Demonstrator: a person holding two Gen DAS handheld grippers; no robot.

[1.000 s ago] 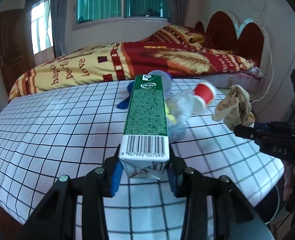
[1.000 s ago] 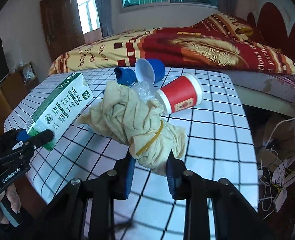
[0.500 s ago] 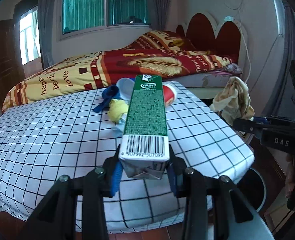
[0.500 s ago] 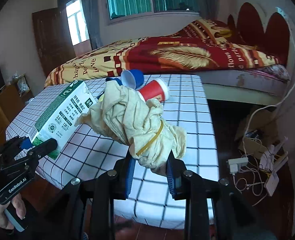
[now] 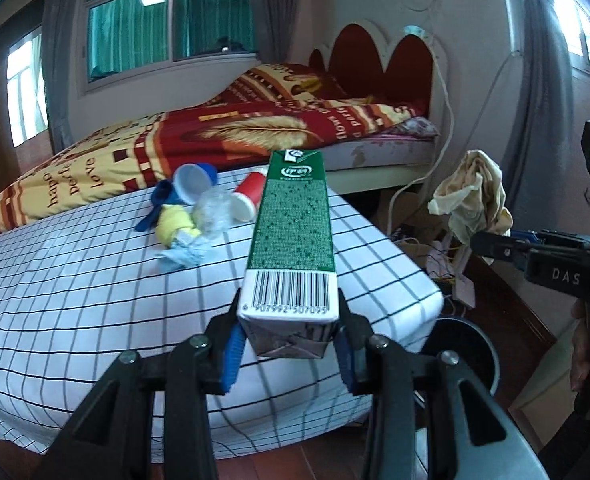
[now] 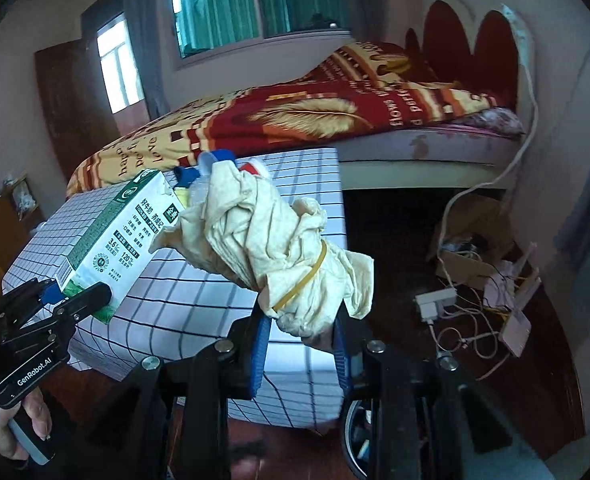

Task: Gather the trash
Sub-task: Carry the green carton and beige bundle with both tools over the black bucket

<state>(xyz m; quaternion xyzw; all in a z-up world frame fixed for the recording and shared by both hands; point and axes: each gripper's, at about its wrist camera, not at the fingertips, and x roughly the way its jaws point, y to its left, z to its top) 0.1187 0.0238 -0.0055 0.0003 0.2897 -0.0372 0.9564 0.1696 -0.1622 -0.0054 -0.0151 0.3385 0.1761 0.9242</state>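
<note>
Left gripper [image 5: 289, 354]: fingers clamped on the base of a green-and-white milk carton [image 5: 291, 240]; carton is off the table, pointing forward and held in the air above the near table edge.

Right gripper [image 6: 301, 354]: fingers pinched on a crumpled beige rag bundle [image 6: 271, 252] tied with a yellow rubber band; bundle is airborne, out past the table's right corner, over the floor.

Table [image 5: 75, 280]: white cloth with black grid. Trash left on it, bunched at the far side: red paper cup [image 5: 248, 200] on its side, blue cup [image 5: 195, 182] tipped over, crumpled clear plastic [image 5: 215, 214], yellow wad [image 5: 175, 228], pale blue scrap [image 5: 183, 254], dark blue piece [image 5: 157, 208].

Bin: a dark round container with a pale rim [image 5: 465, 350] sits on the floor just off the table's near right corner; in the right wrist view only an edge of it [image 6: 355, 436] shows below the fingers. Judged to be the trash bin; contents cannot be made out.

Done so far: two items picked up, one per hand; neither is dropped yet.

Left to do: release carton and rag into the bin, then go back for the cluster on the table. At least six pieces there, so several more trips.

Progress estimate: early; most of the pile is untouched.

Watch: floor beside the bin carries cables and a power strip [image 6: 435, 304]; a missed drop lands among them.
</note>
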